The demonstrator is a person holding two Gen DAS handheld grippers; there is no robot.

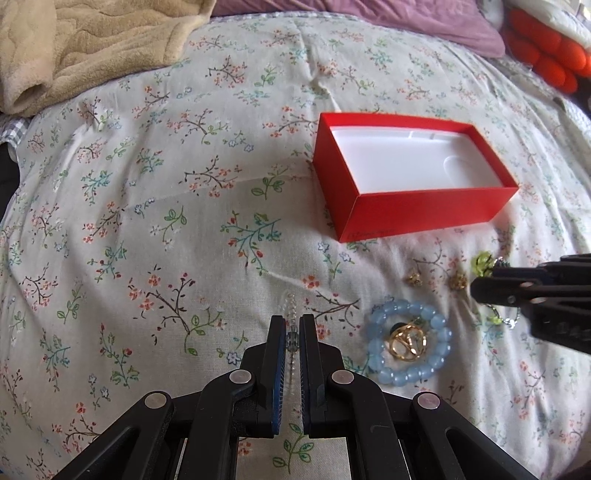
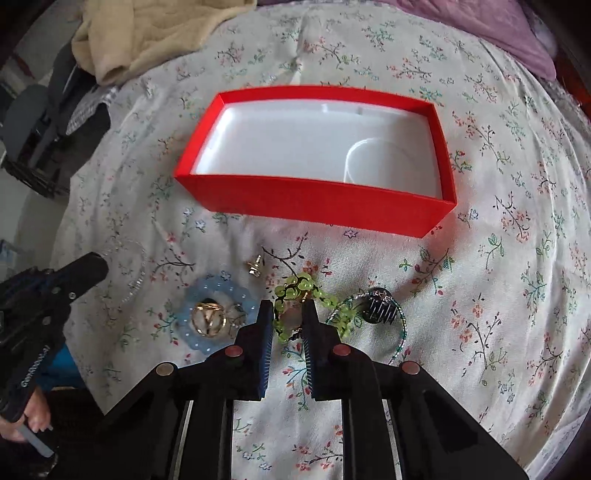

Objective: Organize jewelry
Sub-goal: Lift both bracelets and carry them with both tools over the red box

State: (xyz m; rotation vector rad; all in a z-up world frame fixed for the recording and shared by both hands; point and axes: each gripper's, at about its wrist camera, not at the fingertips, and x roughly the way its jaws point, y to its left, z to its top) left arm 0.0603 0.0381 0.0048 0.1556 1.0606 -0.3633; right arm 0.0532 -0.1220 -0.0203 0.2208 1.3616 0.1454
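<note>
My left gripper (image 1: 292, 322) is shut on a strand of clear beads (image 1: 291, 338) that trails ahead on the sheet. My right gripper (image 2: 287, 306) points down over a green bead bracelet (image 2: 300, 285). Its jaws stand narrow around one side of the loop, with beads against the left pad and sheet showing beside the right pad. An open red box (image 2: 317, 206) with a white lining lies just beyond, with nothing in it. A blue bead bracelet (image 1: 432, 317) rings a gold ring (image 1: 406, 341). Two gold earrings (image 1: 413, 278) lie between it and the box.
A dark pendant on a thin chain (image 2: 380, 312) lies right of the green bracelet. All of it rests on a flowered bedsheet (image 1: 166, 221). A beige blanket (image 1: 92, 48) and a purple cloth (image 1: 424, 22) lie at the far edge. A hand (image 2: 33, 417) holds the left gripper (image 2: 99, 267).
</note>
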